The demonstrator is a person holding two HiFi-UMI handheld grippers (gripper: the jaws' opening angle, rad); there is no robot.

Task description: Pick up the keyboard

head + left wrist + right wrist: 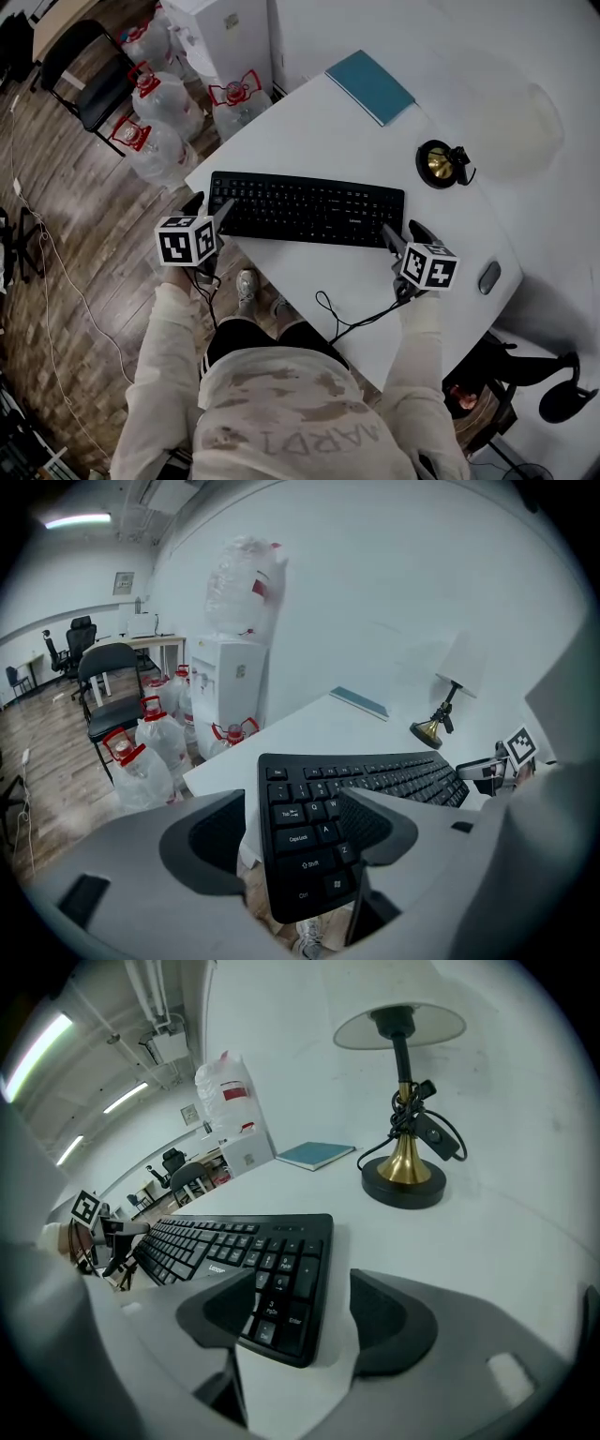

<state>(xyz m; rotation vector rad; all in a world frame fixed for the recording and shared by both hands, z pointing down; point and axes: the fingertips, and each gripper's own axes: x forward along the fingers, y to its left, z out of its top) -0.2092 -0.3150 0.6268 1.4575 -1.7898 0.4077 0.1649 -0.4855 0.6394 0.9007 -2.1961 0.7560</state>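
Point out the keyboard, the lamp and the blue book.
keyboard (309,208), head view, middle key rows
lamp (437,162), head view, brass base
blue book (370,86), head view, centre of cover

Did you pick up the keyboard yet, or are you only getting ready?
Not yet. Done: the left gripper and right gripper are at the two ends of the black plastic keyboard, jaws open around them. In hand: nothing gripped; it lies flat on the white table. To do: squeeze and lift.

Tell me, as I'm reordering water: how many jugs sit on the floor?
4. Three jugs line up beside the chair; the fourth stands at the table corner. Others may be hidden.
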